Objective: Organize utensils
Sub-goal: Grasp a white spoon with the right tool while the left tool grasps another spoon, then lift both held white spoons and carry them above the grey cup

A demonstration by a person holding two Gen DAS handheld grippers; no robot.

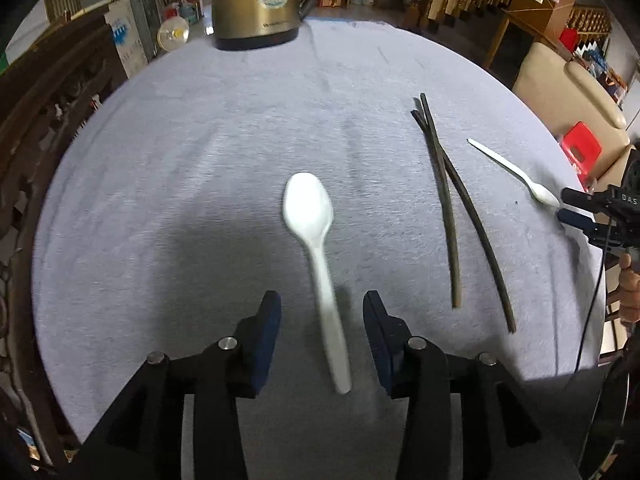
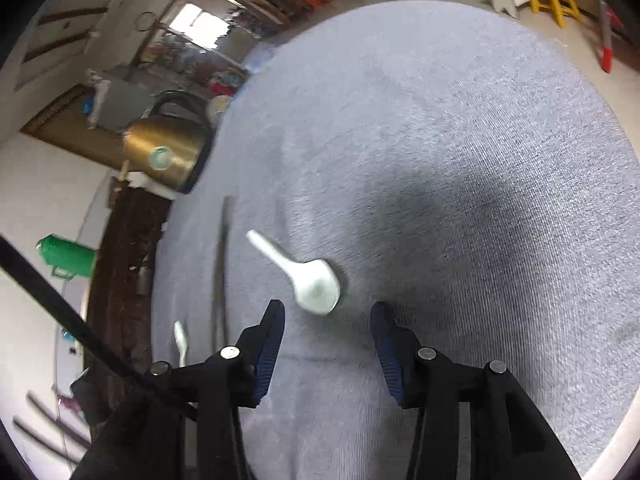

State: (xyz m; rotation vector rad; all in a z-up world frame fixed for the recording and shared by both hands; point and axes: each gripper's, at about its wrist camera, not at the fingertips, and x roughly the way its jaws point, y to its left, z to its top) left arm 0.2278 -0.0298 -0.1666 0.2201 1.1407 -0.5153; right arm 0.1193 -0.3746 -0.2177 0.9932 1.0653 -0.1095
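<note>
A white plastic spoon [image 1: 316, 256] lies on the grey cloth, bowl away from me. My left gripper [image 1: 322, 308] is open with the spoon's handle between its fingers, untouched. Two dark chopsticks [image 1: 452, 208] lie crossed to the right. A second white spoon [image 1: 516, 174] lies beyond them; in the right wrist view it [image 2: 308, 276] sits just ahead of my open right gripper [image 2: 328, 316]. The right gripper [image 1: 568, 208] also shows at the left wrist view's right edge, by that spoon's bowl.
A brass kettle [image 1: 256, 4] stands at the table's far edge and shows in the right wrist view [image 2: 164, 156]. The grey cloth [image 1: 200, 160] covers the round table. Wooden furniture, a red stool [image 1: 580, 148] and clutter surround it.
</note>
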